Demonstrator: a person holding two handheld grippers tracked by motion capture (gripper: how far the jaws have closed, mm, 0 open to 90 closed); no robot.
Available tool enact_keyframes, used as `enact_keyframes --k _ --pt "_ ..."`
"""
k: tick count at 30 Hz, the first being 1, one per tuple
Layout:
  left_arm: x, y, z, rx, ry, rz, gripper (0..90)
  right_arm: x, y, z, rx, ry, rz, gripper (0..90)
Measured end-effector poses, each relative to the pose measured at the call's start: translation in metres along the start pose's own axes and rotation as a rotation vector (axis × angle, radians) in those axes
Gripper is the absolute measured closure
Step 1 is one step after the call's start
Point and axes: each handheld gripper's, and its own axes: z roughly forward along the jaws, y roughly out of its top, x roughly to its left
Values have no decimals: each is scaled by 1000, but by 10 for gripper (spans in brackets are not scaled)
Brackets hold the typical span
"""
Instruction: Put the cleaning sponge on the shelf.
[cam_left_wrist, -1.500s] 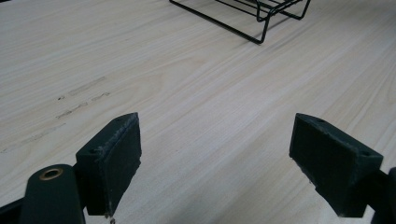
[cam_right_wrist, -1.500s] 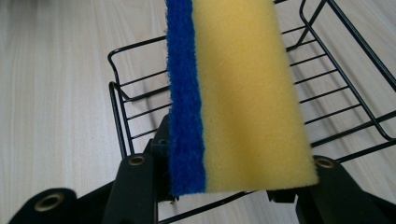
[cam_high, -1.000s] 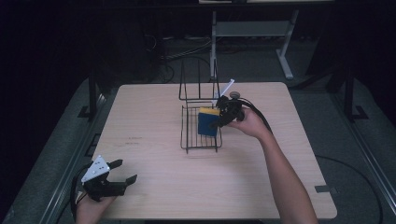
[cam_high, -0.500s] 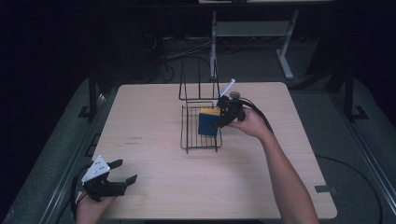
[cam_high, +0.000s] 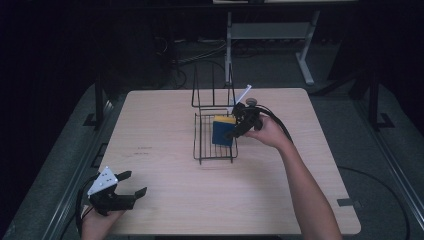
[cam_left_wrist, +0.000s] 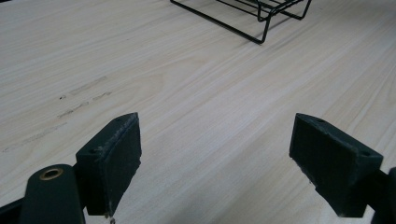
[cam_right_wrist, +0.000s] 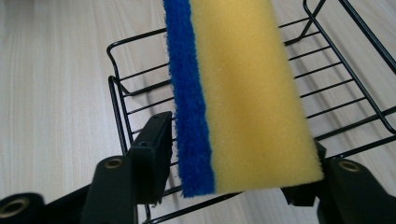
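Nearest, at the lower left corner of the bench (cam_high: 165, 195) in the high view, the left gripper (cam_high: 131, 184) is held low in a hand (cam_high: 97, 224), its jaws spread wide and nothing between them. Bare wood grain is seen between those jaws in the left gripper view (cam_left_wrist: 215, 154), with a corner of the wire rack (cam_left_wrist: 261, 14) well apart from them at the top of that view. Farther in, near the middle of the bench, the right gripper (cam_high: 234, 131) is held over the black wire rack (cam_high: 204, 150). A sponge (cam_right_wrist: 243, 93), yellow with a blue scouring layer, is clamped between its jaws, the blue face toward one jaw and the yellow toward the other. The sponge (cam_high: 223, 131) is held just above the rack's tray; whether it touches the wires cannot be told. Beyond, the rack's upright back (cam_high: 212, 92) is seen.
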Motion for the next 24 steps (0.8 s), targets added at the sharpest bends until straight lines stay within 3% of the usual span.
enact_keyframes --k 24 --pt "-1 1 2 2 -2 3 162 4 -6 -12 -6 -25 9 288"
